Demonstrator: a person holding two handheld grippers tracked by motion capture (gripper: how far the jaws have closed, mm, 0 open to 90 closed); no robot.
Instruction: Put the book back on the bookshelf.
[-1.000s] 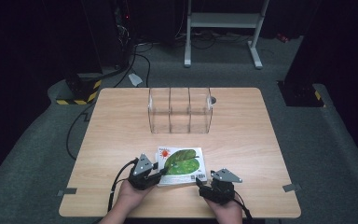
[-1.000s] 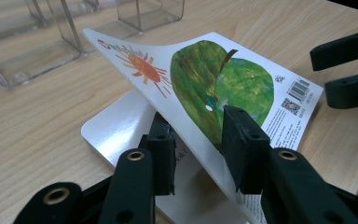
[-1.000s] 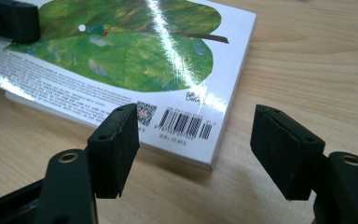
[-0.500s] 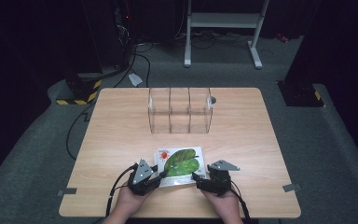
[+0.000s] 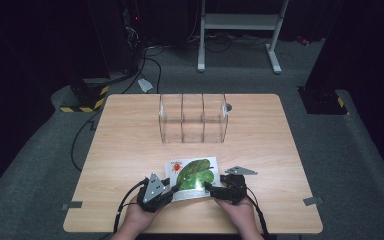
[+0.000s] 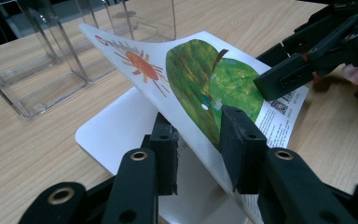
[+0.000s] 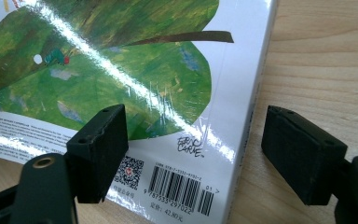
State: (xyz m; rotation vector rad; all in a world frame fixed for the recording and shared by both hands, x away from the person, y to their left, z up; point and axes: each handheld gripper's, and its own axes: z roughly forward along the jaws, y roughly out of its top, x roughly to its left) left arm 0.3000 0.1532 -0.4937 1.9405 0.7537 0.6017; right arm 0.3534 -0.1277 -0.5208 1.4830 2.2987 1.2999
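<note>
Step in hand: opening or lifting the picture book (image 5: pixel 192 173) at the near edge of the table (image 5: pixel 130 150); the left gripper (image 6: pixel 200 140) has the back cover pinched between its pads and peeled up off the pages; the right gripper (image 7: pixel 193 154) is coming in at the spine side.
Book: lies near the table's front edge, between the two hands, back cover up with its green leaf and barcode (image 7: pixel 179 189); the cover curls upward on the left gripper's side while the white page block stays flat on the wood.
Left claw: pressed together on the cover alone, one pad above and one below it; its jaws have just been closing a little further.
Right claw: spread wide, the spine corner of the book between the jaws but no pad touching it; its jaws have just been opening.
Next move, as I judge it: the right claw should close on the spine edge or press it down, so the book does not slide as the cover is swung over.
Edges: the book's near edge sits close to the table's front edge; probably little room to drag it nearer, though the high view is small here.
Open room: bare wood on both sides and ahead; the clear divider box (image 5: pixel 193 118) stands well apart toward the far side.
</note>
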